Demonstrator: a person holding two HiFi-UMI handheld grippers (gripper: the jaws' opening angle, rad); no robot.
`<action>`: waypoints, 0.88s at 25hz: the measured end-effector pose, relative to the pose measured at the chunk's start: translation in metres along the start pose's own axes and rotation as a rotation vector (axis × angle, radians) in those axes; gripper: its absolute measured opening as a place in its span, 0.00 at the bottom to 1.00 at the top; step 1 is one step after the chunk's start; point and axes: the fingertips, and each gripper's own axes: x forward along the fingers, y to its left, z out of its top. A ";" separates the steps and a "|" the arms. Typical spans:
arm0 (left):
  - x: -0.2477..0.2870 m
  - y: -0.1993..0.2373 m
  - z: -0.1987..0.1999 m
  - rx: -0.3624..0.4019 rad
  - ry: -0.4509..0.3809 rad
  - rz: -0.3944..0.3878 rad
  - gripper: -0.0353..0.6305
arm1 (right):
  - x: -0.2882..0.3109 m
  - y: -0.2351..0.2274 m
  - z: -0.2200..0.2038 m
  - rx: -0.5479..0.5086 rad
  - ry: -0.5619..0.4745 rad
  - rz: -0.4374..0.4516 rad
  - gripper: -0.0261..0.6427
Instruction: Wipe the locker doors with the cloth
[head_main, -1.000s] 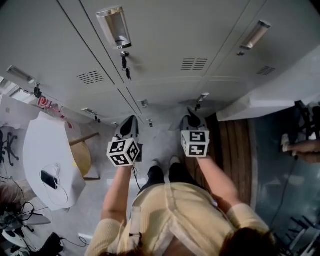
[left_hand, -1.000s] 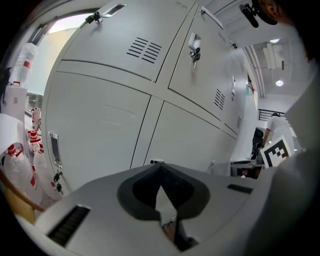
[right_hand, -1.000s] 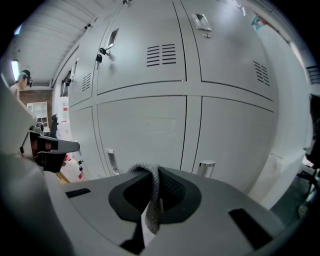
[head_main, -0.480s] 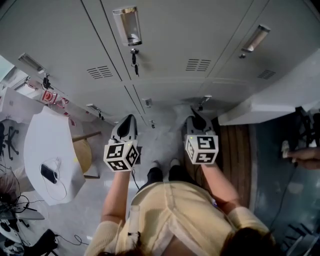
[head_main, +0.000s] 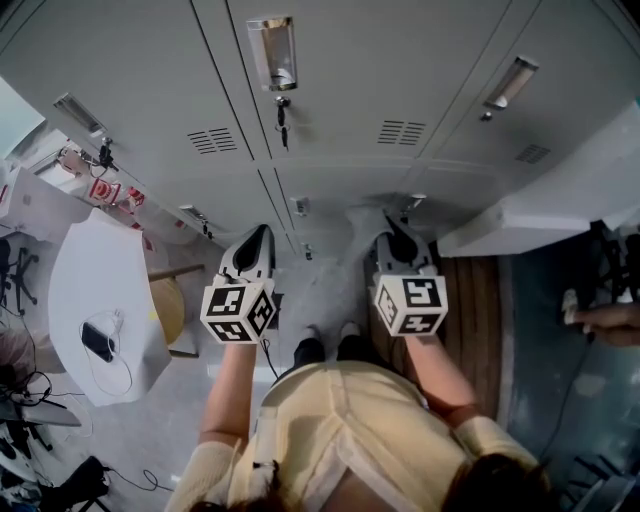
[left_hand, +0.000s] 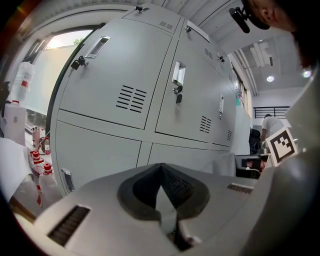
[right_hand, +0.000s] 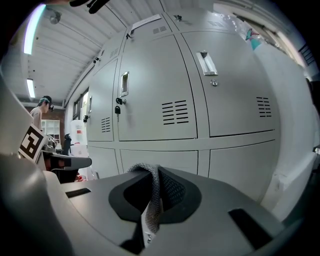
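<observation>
Grey locker doors (head_main: 340, 80) fill the upper part of the head view, with a handle (head_main: 272, 52) and a key (head_main: 283, 118) hanging in a lock. My left gripper (head_main: 262, 235) points at the lower doors, a little short of them; its jaws are shut with nothing between them (left_hand: 161, 167). To its right, my right gripper (head_main: 392, 228) is shut on a grey woven cloth (right_hand: 151, 200), which sticks up between the pads. The upper doors (right_hand: 155, 95) with their vents stand ahead of the right gripper, apart from it. The left gripper view shows vented doors (left_hand: 120, 85).
A white table (head_main: 95, 300) with a dark device (head_main: 97, 342) stands at the left, a round wooden stool (head_main: 168, 312) beside it. A white ledge (head_main: 540, 220) juts out at the right above a wooden floor strip (head_main: 470, 300). Another person (right_hand: 39, 112) stands far off.
The head view has swung a little, so the lockers sit further right in frame. The right gripper has drifted slightly right and nearer the body. Both jaws stay as they were.
</observation>
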 end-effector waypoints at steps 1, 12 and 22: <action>-0.001 -0.001 0.002 0.004 -0.001 -0.002 0.03 | -0.001 0.001 0.002 0.001 -0.004 0.002 0.05; 0.000 -0.007 0.003 -0.006 0.021 -0.033 0.03 | -0.006 0.003 0.015 0.017 -0.032 0.000 0.05; 0.002 -0.009 -0.002 -0.036 0.049 -0.045 0.03 | -0.007 0.006 0.016 0.025 -0.040 0.005 0.05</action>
